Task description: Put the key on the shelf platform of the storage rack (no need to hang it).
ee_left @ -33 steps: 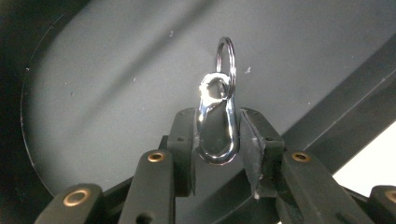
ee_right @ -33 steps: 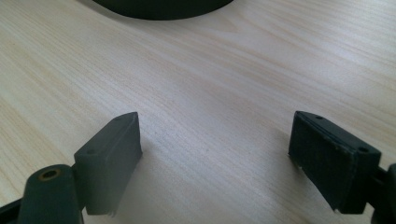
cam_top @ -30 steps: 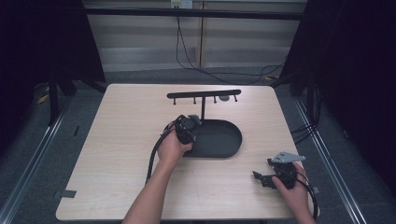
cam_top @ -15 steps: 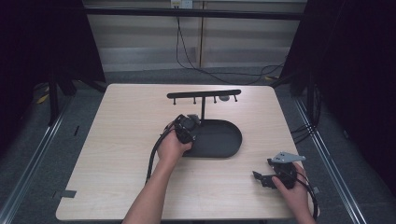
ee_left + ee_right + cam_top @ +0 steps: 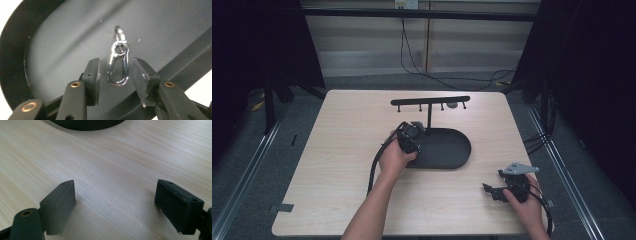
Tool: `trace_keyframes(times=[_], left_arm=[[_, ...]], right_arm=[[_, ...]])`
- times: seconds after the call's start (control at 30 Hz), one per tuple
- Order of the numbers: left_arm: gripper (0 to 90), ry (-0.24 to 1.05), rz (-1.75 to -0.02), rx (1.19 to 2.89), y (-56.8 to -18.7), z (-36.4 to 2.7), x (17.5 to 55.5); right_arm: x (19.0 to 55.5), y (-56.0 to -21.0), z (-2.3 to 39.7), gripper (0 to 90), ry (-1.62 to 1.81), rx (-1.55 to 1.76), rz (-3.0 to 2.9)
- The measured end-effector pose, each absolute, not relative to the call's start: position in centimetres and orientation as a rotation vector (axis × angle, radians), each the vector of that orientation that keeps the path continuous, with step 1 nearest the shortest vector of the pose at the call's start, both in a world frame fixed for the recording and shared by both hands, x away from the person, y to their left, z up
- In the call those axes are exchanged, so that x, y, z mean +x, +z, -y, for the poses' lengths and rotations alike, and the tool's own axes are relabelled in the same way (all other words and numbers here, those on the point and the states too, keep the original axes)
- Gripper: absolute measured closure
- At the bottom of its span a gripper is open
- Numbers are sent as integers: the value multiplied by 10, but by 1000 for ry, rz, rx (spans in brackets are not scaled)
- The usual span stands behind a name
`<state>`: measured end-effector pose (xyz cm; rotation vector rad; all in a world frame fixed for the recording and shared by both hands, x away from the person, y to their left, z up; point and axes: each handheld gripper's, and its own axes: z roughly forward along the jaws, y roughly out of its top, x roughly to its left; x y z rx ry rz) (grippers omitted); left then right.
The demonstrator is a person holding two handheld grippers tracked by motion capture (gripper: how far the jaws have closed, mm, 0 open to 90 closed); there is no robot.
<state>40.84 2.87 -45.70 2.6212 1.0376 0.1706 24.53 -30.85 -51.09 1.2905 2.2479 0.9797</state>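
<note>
Two parted left gripper (image 5: 116, 72) fingers, just opened, flank a shiny metal clasp (image 5: 119, 67); right gripper (image 5: 115, 205) fingers spread.

A pale wooden table (image 5: 337, 165) stands before a slatted wall (image 5: 362, 45), cables (image 5: 422, 65) trailing over the grey floor (image 5: 257, 150) behind it.

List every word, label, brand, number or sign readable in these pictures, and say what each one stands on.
None: no text can be read in any view.
Metal clip: no marking shows on it.
Black tray: plain, no label.
Left gripper and right gripper: bare black jaws, no lettering.
Wall fitting at the top of the high view: too small and blurred to read, if it carries any text.
</note>
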Motion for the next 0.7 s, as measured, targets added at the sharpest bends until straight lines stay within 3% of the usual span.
trace_keyframes(times=[0.7], left_arm=[[366,145,-1072,2550,-448,-54,397]], right_arm=[[246,-511,309,164,981,1284,-2248]])
